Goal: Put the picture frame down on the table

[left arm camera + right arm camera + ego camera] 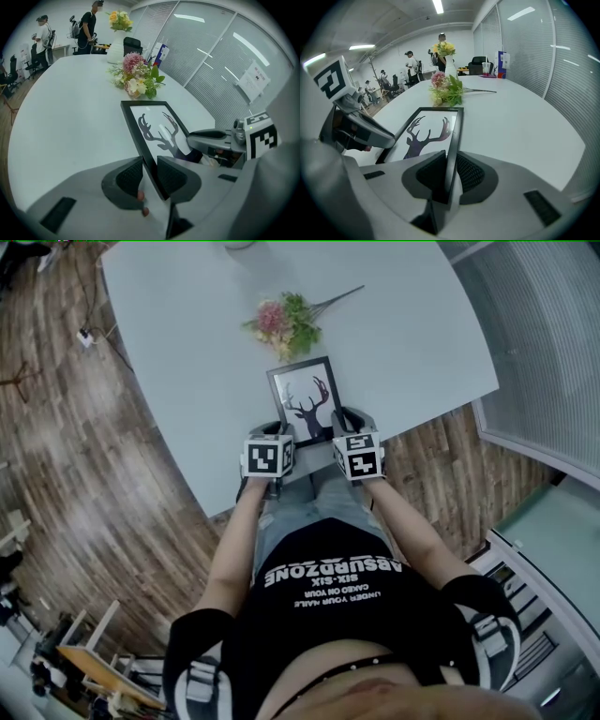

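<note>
A black picture frame (306, 399) with a dark deer silhouette on white is held face up over the near edge of the white table (187, 352). My left gripper (273, 435) is shut on the frame's left side (140, 140), its jaws closed on the black edge. On the right side (457, 129) my right gripper (347, 427) is shut on the frame in the same way. The frame (154, 129) tilts slightly; whether its far edge touches the table I cannot tell. The frame's near end is hidden behind both grippers.
A bunch of pink and green flowers (286, 322) lies on the table just beyond the frame. A white vase with yellow flowers (117, 40) stands at the table's far end. Blinds and glass walls (562, 70) run along the right. Several people stand far behind.
</note>
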{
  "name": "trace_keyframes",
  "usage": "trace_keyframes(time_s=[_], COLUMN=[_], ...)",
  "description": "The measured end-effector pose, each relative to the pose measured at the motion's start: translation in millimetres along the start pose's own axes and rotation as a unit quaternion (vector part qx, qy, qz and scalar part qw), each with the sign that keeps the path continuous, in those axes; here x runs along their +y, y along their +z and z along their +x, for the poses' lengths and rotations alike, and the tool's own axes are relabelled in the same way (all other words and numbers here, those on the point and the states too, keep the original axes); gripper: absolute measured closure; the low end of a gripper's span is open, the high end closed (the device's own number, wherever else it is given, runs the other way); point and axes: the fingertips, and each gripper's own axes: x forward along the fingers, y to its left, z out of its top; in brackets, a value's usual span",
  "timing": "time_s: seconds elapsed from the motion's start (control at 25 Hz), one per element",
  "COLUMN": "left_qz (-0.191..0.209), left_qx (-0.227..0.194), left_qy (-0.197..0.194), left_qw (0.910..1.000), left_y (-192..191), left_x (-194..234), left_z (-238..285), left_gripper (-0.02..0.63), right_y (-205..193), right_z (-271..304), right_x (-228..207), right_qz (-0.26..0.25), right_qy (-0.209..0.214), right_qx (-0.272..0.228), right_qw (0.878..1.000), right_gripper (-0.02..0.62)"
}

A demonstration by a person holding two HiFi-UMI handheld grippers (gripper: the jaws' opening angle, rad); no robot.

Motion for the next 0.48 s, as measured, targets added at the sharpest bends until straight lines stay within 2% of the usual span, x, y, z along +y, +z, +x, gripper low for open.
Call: trace_keyframes(time_s=[0.24, 0.48], left_qz=[-0.019, -0.004], left_qx=[0.018, -0.005], left_qy=[-0.027, -0.034], left_qw=[0.9993, 0.9994], left_y=[3.2, 0.8], left_x=[3.3, 1.9], left_z=[2.7, 2.1], left_gripper=[0.5, 0.497], right_y=[1.1, 0.6], right_z=[3.6, 4.9], right_x=[1.1, 0.3], right_qz=[-0.011, 0.0], right_qy=[-0.013, 0.003], right_qx=[0.013, 0.007], right_qw=[1.0, 1.0], right_gripper=[0.511, 0.511])
